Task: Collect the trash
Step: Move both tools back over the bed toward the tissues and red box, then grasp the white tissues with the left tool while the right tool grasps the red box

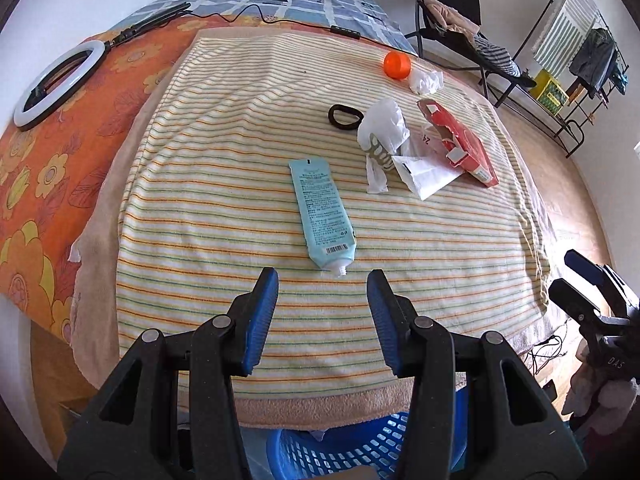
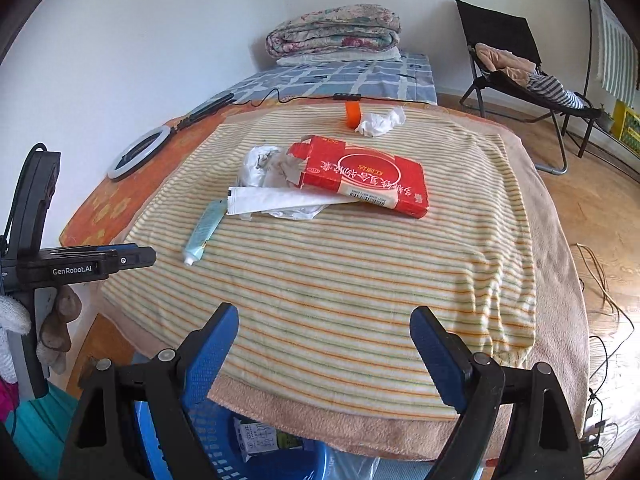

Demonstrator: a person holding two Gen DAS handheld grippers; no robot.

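Trash lies on a striped towel point(image 1: 240, 160) on the bed. A light-blue tube point(image 1: 323, 213) lies just beyond my left gripper point(image 1: 323, 284), which is open and empty; the tube also shows in the right wrist view point(image 2: 204, 229). Farther right are crumpled white wrappers point(image 1: 384, 128), a white envelope point(image 1: 426, 174), a torn red box point(image 1: 460, 144), a white tissue wad point(image 1: 426, 80), an orange cap point(image 1: 397, 65) and a black hair tie point(image 1: 345, 117). My right gripper point(image 2: 324, 322) is open and empty over the towel's near edge, well short of the red box point(image 2: 364, 176).
A blue basket point(image 1: 360, 440) with some trash sits on the floor below the bed's near edge point(image 2: 256, 440). A ring light point(image 1: 56, 84) and cable lie at the left. A folding chair point(image 2: 516, 76) and drying rack point(image 1: 576, 64) stand at the right.
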